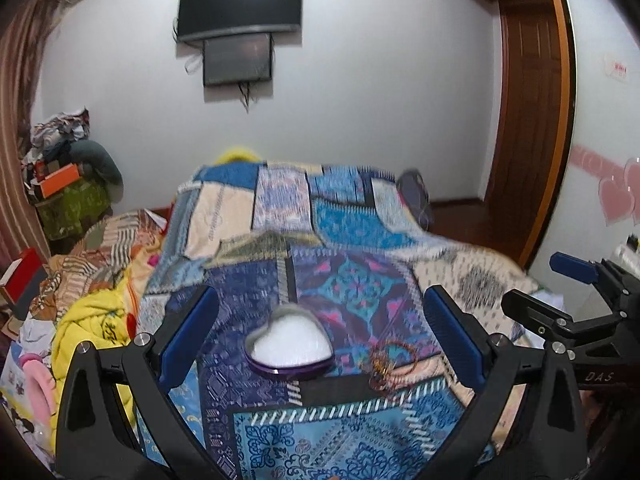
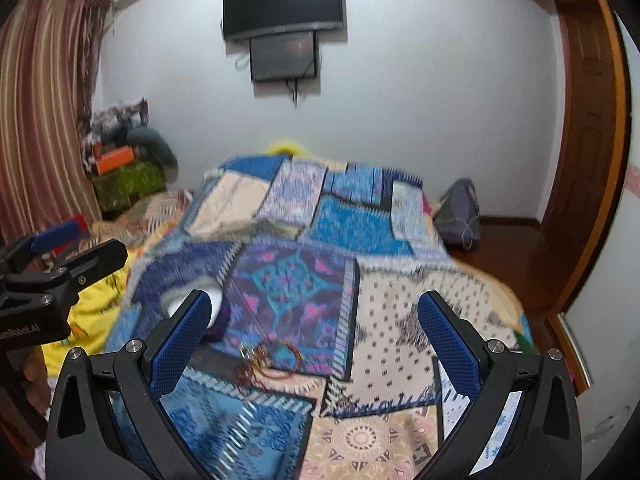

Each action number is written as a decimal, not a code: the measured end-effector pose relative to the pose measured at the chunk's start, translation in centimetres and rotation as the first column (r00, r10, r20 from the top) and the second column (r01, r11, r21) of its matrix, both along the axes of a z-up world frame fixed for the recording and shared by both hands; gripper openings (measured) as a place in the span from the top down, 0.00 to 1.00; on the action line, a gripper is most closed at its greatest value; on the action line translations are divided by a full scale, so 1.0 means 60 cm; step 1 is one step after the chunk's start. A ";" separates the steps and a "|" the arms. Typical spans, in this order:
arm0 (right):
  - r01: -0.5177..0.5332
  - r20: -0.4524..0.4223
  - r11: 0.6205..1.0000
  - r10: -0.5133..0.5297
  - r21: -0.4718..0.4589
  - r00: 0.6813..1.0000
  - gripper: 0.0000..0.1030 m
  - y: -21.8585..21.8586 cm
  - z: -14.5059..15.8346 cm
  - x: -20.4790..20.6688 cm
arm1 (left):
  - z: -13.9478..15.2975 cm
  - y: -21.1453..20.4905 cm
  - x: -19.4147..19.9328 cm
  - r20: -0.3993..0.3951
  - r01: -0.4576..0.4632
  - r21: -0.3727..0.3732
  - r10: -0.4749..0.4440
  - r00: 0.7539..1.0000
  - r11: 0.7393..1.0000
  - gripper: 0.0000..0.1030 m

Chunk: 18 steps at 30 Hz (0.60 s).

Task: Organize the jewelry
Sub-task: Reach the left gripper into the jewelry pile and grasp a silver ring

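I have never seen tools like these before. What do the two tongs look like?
Both look alike. The left tongs and the right tongs have a matte black frame that forks into two arms, joined by round silver bolts. Each arm ends in a flat blue pad with a fine grid texture. White lettering marks the black bodies, partly cut off. No cables or sleeves show.

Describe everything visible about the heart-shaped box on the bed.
The heart-shaped box is a shallow, open container with no lid in sight. Its low wall looks dark purple with a shiny band around the rim, possibly metal. The inside is white and looks soft, like padding, with no jewelry seen in it. It sits flat on the patchwork bedspread, between the wide-open jaws of the left gripper, which does not touch it. A tangle of reddish bracelets lies just beside it on the cloth, apparently apart from it.
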State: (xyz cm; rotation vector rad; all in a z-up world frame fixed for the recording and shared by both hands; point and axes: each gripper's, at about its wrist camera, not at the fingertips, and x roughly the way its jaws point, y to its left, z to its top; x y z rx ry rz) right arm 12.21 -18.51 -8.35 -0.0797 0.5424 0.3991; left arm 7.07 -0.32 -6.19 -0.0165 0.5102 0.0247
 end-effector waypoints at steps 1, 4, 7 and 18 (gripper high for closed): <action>-0.003 -0.017 1.000 0.003 -0.008 1.000 0.01 0.000 -0.009 0.005 | -0.011 -0.001 0.006 -0.019 0.005 0.002 -0.005 1.000 1.000 0.00; -0.015 -0.063 1.000 0.013 -0.024 0.998 0.03 -0.004 -0.034 0.019 | -0.041 0.000 0.027 -0.076 0.019 -0.007 -0.019 0.997 1.000 0.00; -0.041 -0.125 0.999 0.036 -0.035 0.991 0.10 -0.006 -0.061 0.030 | -0.074 0.007 0.046 -0.137 0.031 -0.053 -0.038 0.990 0.998 0.00; -0.162 -0.331 0.986 0.161 0.025 0.930 0.47 -0.002 -0.141 0.061 | -0.186 0.034 0.099 -0.388 -0.017 -0.107 -0.026 0.921 0.994 0.04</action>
